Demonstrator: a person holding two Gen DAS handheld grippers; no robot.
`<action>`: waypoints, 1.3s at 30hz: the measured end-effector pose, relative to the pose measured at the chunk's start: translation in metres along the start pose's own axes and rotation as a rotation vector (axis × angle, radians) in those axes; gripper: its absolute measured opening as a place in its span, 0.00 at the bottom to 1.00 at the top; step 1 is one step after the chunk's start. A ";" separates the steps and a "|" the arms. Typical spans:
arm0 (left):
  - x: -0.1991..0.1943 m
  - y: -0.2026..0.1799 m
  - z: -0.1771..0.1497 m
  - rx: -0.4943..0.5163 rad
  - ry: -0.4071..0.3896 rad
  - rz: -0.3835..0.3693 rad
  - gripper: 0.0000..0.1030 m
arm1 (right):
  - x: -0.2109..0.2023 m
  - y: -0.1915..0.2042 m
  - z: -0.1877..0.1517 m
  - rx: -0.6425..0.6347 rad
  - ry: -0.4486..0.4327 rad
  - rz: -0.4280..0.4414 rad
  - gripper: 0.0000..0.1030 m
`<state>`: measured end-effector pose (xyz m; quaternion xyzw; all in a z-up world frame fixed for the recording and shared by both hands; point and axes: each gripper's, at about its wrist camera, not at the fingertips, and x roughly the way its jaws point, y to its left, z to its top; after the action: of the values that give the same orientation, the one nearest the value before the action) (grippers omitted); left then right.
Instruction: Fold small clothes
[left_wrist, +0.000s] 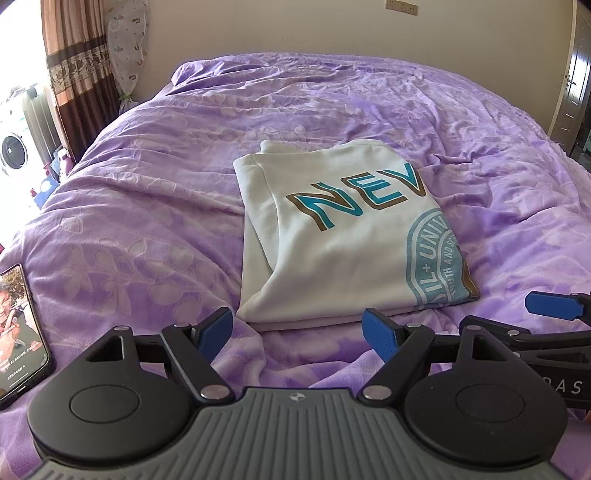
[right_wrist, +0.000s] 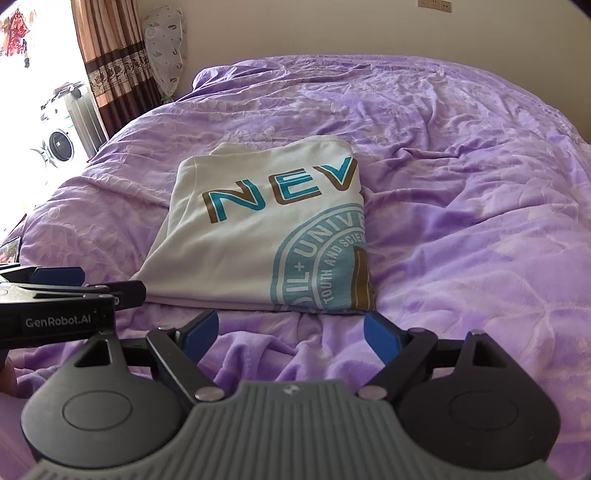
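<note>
Left tongs (left_wrist: 298, 332) are seen nearest the lens, spread wide with nothing held, blue pads (left_wrist: 218, 332) hovering over the purple bedspread (left_wrist: 147, 206) just short of the shirt's near edge. Right tongs (right_wrist: 291, 332) are likewise spread wide and empty, parked just short of the same edge; each tool's tip is caught at the side of the other's view, so the two are held side by side. White T-shirt (left_wrist: 332, 240) is laid on the bed, roughly mid-width, already folded into a compact rectangle: printed front up, "NEV" lettering and a round teal seal cut off at the right-hand fold, a tucked layer visible along the left side. Edges are fairly square; only slight unevenness is noted at the far corner. Fold is judged essentially done for this garment; at most a final half-fold or a tidy-up of the edges could be left, but that cannot be confirmed from these views. No other clothes are seen on the bed, so whether more items remain cannot be told. Phone (left_wrist: 18, 332) with a lit screen is lying at the left edge of the bed, well apart from the shirt.
</note>
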<state>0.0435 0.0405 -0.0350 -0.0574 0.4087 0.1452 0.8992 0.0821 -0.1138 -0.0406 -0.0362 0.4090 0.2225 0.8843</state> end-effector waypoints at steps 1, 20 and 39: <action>0.000 0.000 0.000 0.001 0.000 0.000 0.91 | 0.001 0.000 0.000 0.000 0.001 0.002 0.80; 0.000 0.001 0.000 0.001 -0.001 0.001 0.90 | 0.002 -0.002 -0.001 0.004 0.013 0.015 0.80; 0.000 0.000 0.000 0.002 -0.001 0.001 0.91 | 0.002 -0.002 -0.001 0.004 0.014 0.015 0.80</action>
<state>0.0432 0.0404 -0.0353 -0.0562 0.4086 0.1454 0.8993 0.0839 -0.1151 -0.0432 -0.0327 0.4158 0.2279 0.8798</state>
